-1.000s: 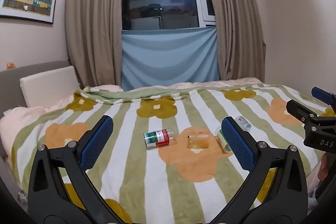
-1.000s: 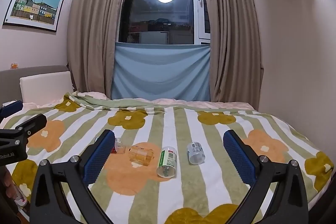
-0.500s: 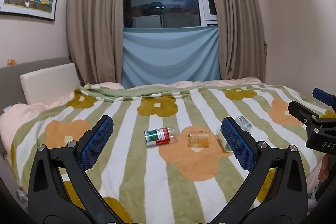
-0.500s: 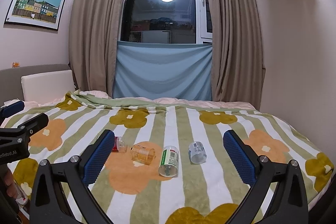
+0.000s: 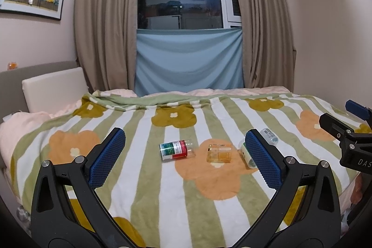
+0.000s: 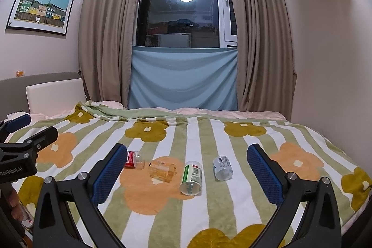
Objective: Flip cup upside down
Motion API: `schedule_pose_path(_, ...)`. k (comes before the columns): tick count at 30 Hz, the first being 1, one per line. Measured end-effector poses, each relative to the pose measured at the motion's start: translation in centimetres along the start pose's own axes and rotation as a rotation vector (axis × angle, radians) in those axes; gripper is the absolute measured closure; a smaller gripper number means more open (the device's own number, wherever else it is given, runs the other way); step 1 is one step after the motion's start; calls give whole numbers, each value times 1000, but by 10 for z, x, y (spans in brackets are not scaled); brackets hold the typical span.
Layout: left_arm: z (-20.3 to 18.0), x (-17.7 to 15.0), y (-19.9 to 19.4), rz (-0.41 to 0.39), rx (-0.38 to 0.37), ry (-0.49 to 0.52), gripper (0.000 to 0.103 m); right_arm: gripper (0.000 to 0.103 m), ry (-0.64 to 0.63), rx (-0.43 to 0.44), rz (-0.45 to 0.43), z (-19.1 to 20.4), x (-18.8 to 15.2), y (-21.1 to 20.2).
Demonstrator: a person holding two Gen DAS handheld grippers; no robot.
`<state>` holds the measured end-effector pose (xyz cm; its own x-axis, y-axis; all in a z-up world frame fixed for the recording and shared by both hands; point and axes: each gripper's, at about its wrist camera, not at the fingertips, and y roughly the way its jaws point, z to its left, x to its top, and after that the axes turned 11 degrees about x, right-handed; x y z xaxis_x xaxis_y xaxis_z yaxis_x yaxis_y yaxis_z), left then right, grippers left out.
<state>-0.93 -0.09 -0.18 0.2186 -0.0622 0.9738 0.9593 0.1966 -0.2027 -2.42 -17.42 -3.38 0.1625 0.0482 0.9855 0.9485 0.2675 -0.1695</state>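
Four small cups lay on their sides in a row on the flower-print blanket [image 6: 209, 206] of a bed, ahead of two hand-held claws that hovered apart from them, gripping nothing. The left claw [image 5: 184, 156] stood wide open, a red-and-green labelled cup [image 5: 175, 150] and a clear amber cup [image 5: 219, 152] between its pads. The right claw [image 6: 186, 172] gaped equally wide around the amber cup [image 6: 162, 170], a green-labelled cup [image 6: 191, 177] and a blue-grey labelled cup [image 6: 222, 167]. All appeared to be light, thin, stiff plastic, smooth enough to slip or roll on the soft bedding; a grip across the mid-wall seemed safest. Label print was too small to read; the claw bodies bore "GenRobot.AI" and "DAS"
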Motion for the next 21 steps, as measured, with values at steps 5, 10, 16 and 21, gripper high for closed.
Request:
schedule_pose_path(5, 0, 0, 1, 0, 0, -1, 0, 0, 3, 1, -1, 1, -1, -1)
schedule_pose_path(10, 1, 0, 1, 1, 0, -2, 0, 0, 4, 1, -2, 1, -2, -1)
schedule_pose_path(16, 1, 0, 1, 2, -2, -4, 0, 0, 5, 1, 0, 1, -1, -1)
schedule_pose_path(21, 2, 1, 1, 2, -1, -5, 0, 0, 3, 0, -1, 1, -2, -1)
